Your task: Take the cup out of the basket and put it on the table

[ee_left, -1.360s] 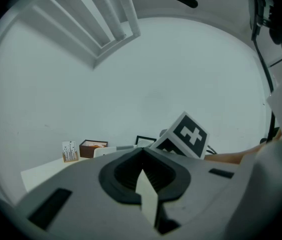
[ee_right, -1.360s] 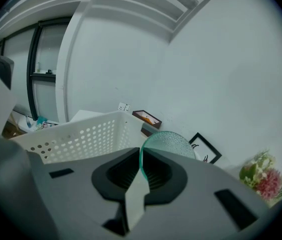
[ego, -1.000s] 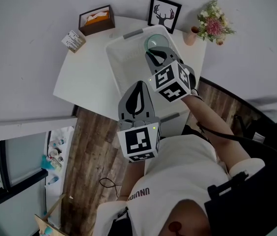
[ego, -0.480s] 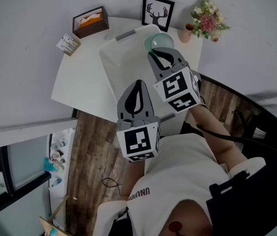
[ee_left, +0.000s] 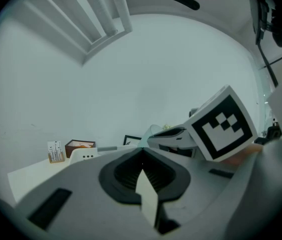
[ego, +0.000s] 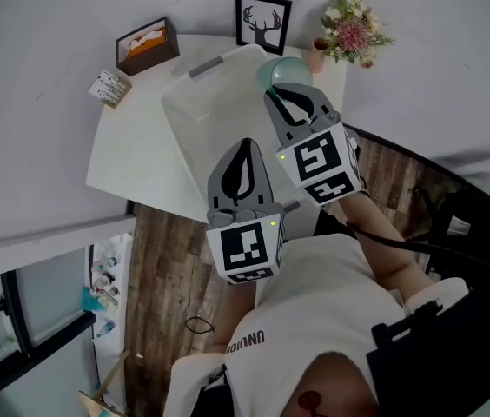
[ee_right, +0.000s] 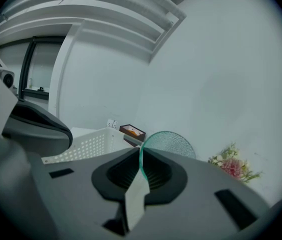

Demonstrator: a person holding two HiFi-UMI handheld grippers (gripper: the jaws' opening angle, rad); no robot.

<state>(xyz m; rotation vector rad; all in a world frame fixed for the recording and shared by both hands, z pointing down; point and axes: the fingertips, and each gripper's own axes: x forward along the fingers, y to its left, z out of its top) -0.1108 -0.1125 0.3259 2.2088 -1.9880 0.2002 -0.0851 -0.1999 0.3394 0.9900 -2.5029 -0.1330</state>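
Carry the cup [ego: 283, 71] level past the basket [ego: 184, 122] rim and set it upright on bare counter [ego: 130, 146], holding the pinch firm, since only its thin glass wall is gripped. The left hand-held gripper [ego: 245, 149] hovers by the basket's near side, jaws pressed together on nothing. The right hand-held gripper [ego: 291, 94] pinches the cup's rim at the basket's far right corner, seemingly just above it.

Framed deer picture [ego: 262, 23], potted flowers [ego: 349, 33], brown box [ego: 146, 45], small card stand [ego: 109, 88].

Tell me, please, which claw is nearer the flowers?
Right: the right claw, gripping the cup, sits close beside the flowers; the left claw is farther back, toward the person.
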